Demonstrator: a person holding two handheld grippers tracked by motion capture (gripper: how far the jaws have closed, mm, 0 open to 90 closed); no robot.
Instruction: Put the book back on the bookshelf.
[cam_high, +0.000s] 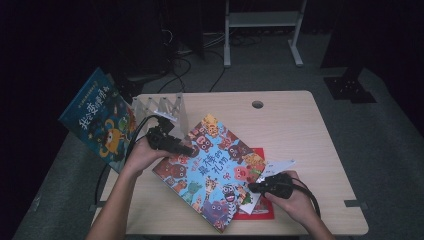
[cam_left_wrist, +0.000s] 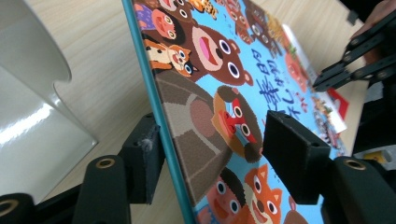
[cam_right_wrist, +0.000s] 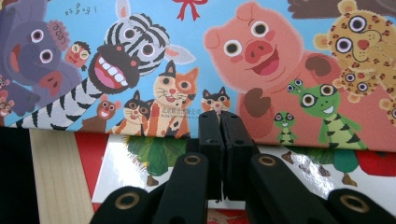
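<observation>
1. Dark room; light wooden table (cam_high: 300, 135) w/ a round hole near the far edge, grey floor & cables behind it.
2. Large blue picture book w/ cartoon animals on its cover (cam_high: 210, 170) lay mid-table, turned diagonally: long axis ran from far-left to near-right, one corner pointing at the person, near the table's front edge.
3. In the left gripper view the book's teal edge (cam_left_wrist: 163, 140) was tilted up off the wood, cover facing right.
4. Left gripper (cam_high: 187, 149) at the book's far-left edge; jaws spread, one on each side of that edge. One pad (cam_left_wrist: 144, 161) was touching or nearly touching the edge, the other (cam_left_wrist: 294, 154) apart from the cover.
5. Right gripper (cam_high: 254, 188) at the book's right edge, jaws pressed together w/ nothing visible between them; tips (cam_right_wrist: 219, 121) right at the cover's edge.
6. Red-and-white book (cam_high: 257, 207) lay under the blue one, showing at its near-right side.
7. White accordion-style rack (cam_high: 160, 107) stood at the far-left of the table; dark blue book w/ yellow characters (cam_high: 97, 117) leaned beside it, past the table's left edge.
</observation>
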